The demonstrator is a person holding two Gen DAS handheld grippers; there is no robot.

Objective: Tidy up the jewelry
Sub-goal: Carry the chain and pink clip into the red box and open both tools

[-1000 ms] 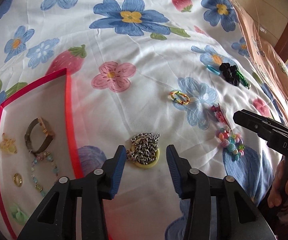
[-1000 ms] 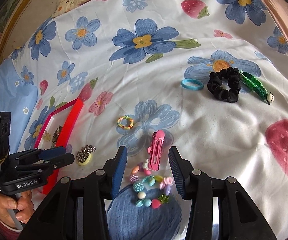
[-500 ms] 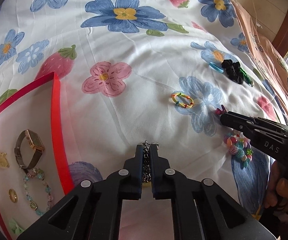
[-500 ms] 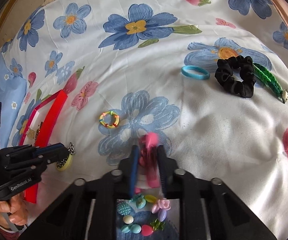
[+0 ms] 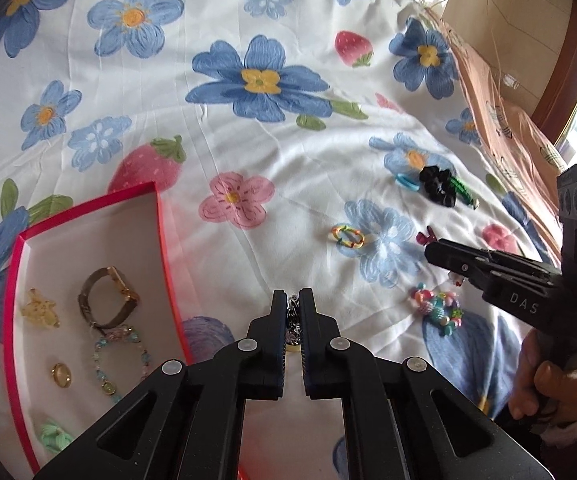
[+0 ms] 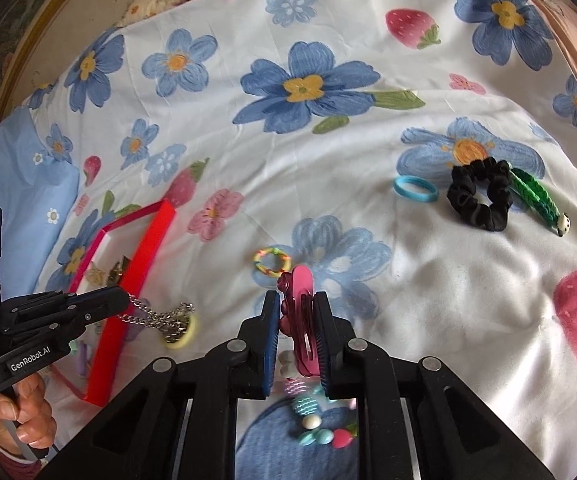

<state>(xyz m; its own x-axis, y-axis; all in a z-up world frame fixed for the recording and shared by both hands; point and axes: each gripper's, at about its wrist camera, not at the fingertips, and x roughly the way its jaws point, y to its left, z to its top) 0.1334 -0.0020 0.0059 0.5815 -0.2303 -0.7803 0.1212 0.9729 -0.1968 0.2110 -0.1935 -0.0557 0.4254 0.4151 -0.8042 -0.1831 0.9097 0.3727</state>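
My left gripper [image 5: 292, 300] is shut on a silver chain [image 5: 293, 316]. In the right wrist view the chain [image 6: 148, 314] hangs from that gripper [image 6: 124, 303] with a yellow ring [image 6: 182, 330] at its end, just right of the red tray [image 6: 140, 272]. My right gripper [image 6: 296, 300] is shut on a pink hair clip [image 6: 302, 286], lifted off the sheet. The tray [image 5: 160, 240] holds a watch [image 5: 108, 300], a star charm [image 5: 42, 312], a bead bracelet [image 5: 120, 356] and a gold ring [image 5: 61, 374].
On the flowered bedsheet lie a colourful bead bracelet [image 6: 320, 424], a rainbow loop band [image 6: 271, 261], a blue hair tie [image 6: 414, 188], a black scrunchie [image 6: 480, 196] and a green clip [image 6: 536, 196]. A hand [image 5: 556, 384] holds the right gripper.
Both grippers went from open to shut, the left on the chain, the right on the pink clip. Each has since lifted its item off the sheet.
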